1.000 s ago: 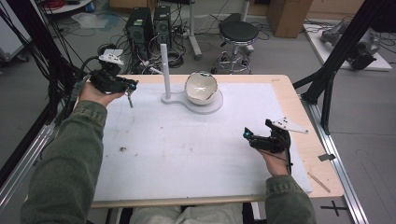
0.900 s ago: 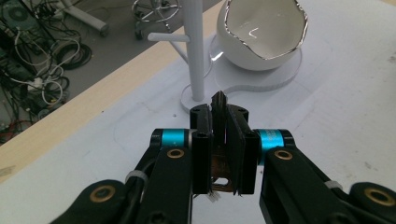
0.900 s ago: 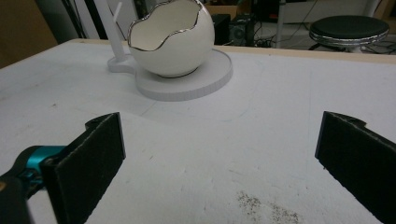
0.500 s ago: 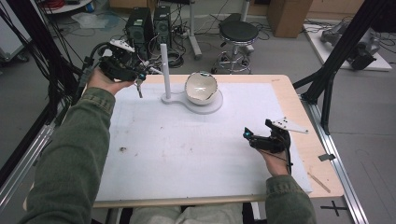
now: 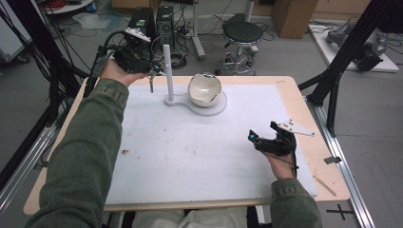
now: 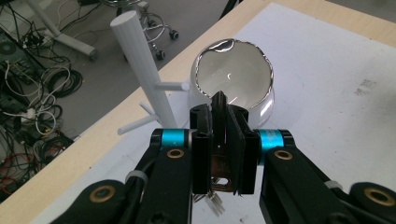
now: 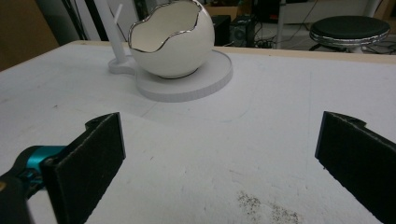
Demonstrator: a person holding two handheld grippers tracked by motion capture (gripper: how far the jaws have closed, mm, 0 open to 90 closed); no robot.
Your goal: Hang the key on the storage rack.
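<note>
1. Lifted since earlier: left hand-held gripper point(image 5: 151, 71), clamped on keys point(image 5: 151, 80), beside post point(image 5: 168, 71) near the surface's point(image 5: 190, 161) far edge.
2. Unmoved: right hand-held gripper point(image 5: 259, 138), released, open room ahead.

Beyond the wooden table point(image 5: 285, 81) is a grey floor point(image 5: 266, 52) with many cables point(image 5: 187, 33), a black round stool point(image 5: 243, 32), computer towers point(image 5: 151, 21) and a cardboard box point(image 5: 293, 12).
</note>
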